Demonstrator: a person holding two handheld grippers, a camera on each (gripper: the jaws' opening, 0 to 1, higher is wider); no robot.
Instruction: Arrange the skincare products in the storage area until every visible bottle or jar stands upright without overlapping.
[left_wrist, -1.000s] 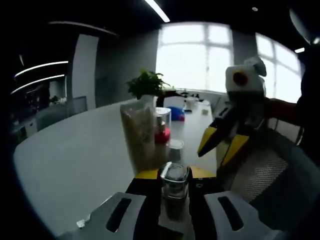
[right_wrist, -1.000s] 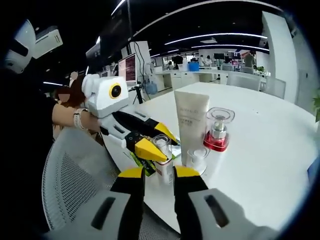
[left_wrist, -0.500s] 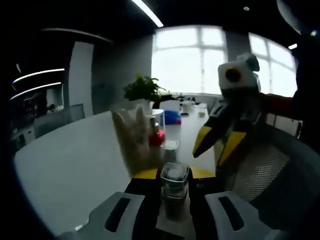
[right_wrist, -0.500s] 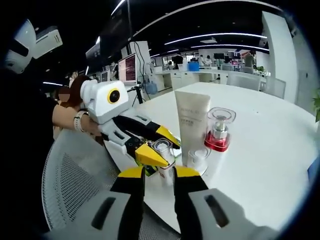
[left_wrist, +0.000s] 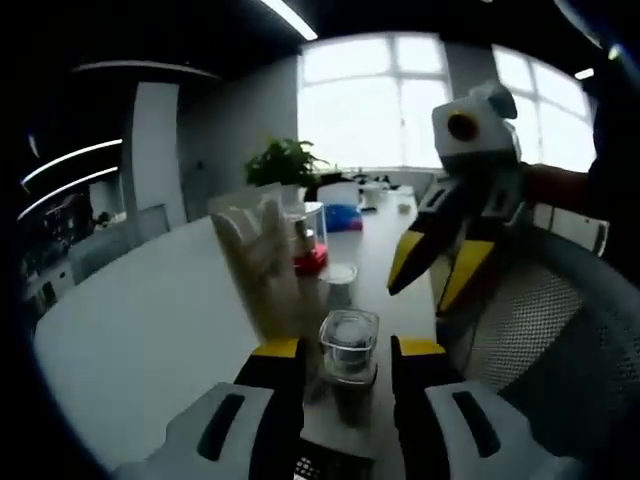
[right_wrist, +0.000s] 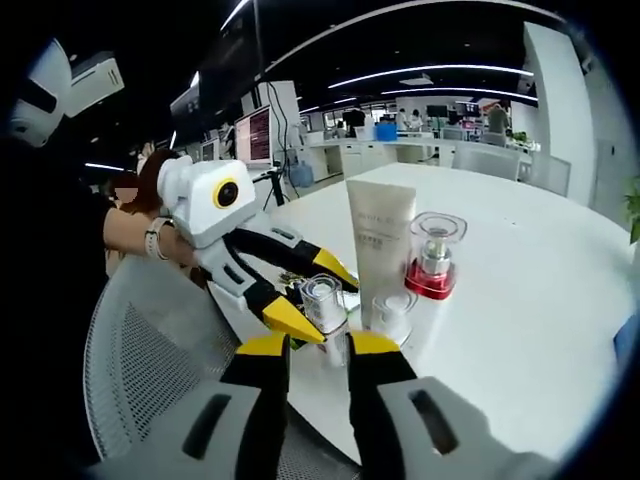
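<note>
Between the yellow tips of the left gripper (left_wrist: 345, 348) a small clear-capped bottle (left_wrist: 349, 352) is seen standing upright near the table's edge. The jaws are parted and flank it on either side; whether the pads touch the glass cannot be told. In the right gripper view the same bottle (right_wrist: 324, 303) sits between those yellow tips, with daylight showing on at least one side.

The bottle is judged to be rigid, smooth and fairly slippery, with a thick transparent cap that could crack or pop loose if squeezed hard (glass or hard acrylic, it cannot be told which). A hold low on the body, below the cap, is likely the safer one, since a pinch on the cap alone could tip it.

The right gripper (right_wrist: 310, 345) is held with its jaws nearly closed on nothing, its tips just short of the bottle.

Just beyond the bottle a small round jar (right_wrist: 391, 314) with a pale lid is found, and beside it a tall cream tube (right_wrist: 380, 243) stands on its cap. The tube is likely soft-walled and top-heavy, so it could be toppled by a light knock. Further out, a red-based bottle (right_wrist: 433, 258) under a clear dome stands upright on the white table (right_wrist: 520, 290). A potted plant (left_wrist: 283, 163) is seen at the far end.
</note>
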